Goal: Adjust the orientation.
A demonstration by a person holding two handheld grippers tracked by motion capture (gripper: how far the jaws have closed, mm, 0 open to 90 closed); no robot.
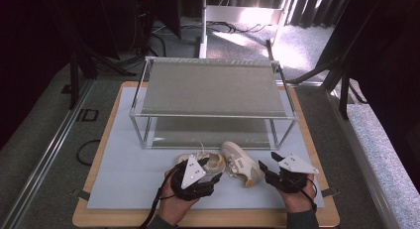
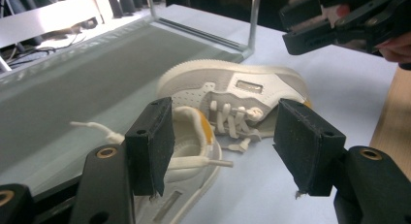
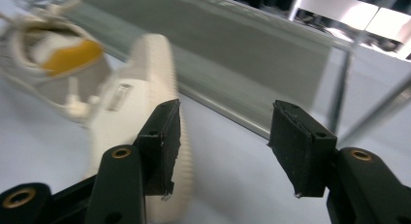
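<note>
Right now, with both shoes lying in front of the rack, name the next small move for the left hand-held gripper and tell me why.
Probably ease the left hand-held gripper forward and shut it on the near shoe's collar. Its jaws stand open, one pad already at the shoe's opening, gripping nothing. The far shoe lies on its side just beyond, near the right hand-held gripper.

Lab: dark curtains (image 1: pixel 29 50), floor cables (image 1: pixel 158 43), test table (image 1: pixel 99 154).

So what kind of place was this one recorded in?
Probably a lab or recording studio, not a home: dark curtains around the table, cables on grey carpet, and a bare metal-framed rack with two shoes staged before it.
</note>
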